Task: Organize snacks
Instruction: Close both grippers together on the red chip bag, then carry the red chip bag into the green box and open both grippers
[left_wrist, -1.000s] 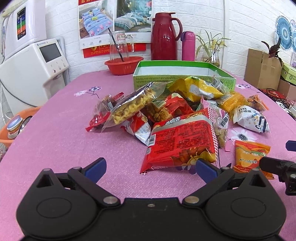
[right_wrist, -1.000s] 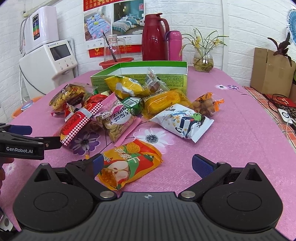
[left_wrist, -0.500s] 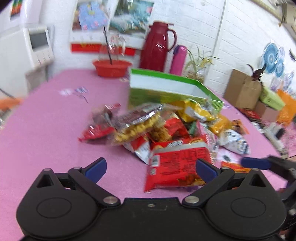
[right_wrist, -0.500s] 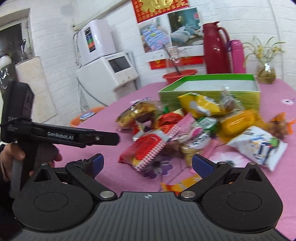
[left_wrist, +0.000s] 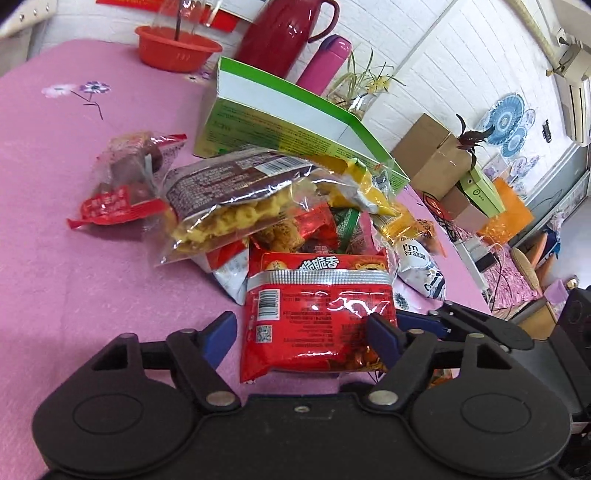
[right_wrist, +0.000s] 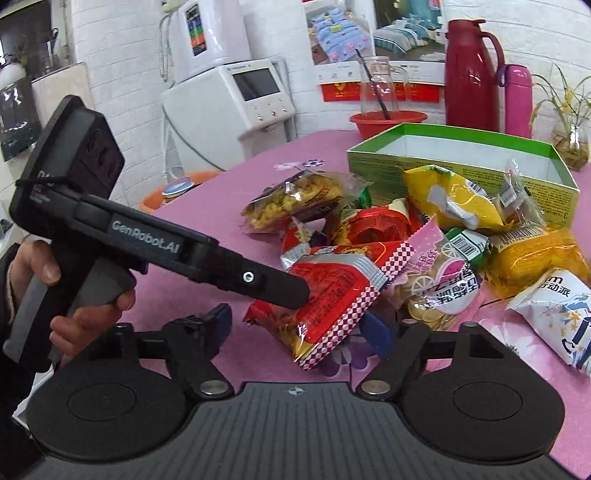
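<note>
Snack packets are heaped on a pink flowered tablecloth (left_wrist: 55, 229) in front of an open green box (left_wrist: 295, 122), which is seen empty inside from the right wrist view. A red packet (left_wrist: 317, 325) at the near edge of the heap lies between the blue pads of the left gripper (left_wrist: 301, 334), whose jaws are closing; the right-hand pad is seen against the packet's edge, while the other pad stands clear of it, so no firm pinch is shown. From the right wrist view the same packet (right_wrist: 328, 295) is seen partly raised off the cloth, with the left gripper's black finger laid across it and a hand (right_wrist: 85, 310) wrapped round the handle. The right gripper (right_wrist: 299, 328) is held spread, with nothing pressed between its pads; the red packet's corner hangs over the gap. A yellow packet (right_wrist: 454, 199) rests against the box wall, and a clear bag of yellow crisps (left_wrist: 236, 206) tops the heap.
</note>
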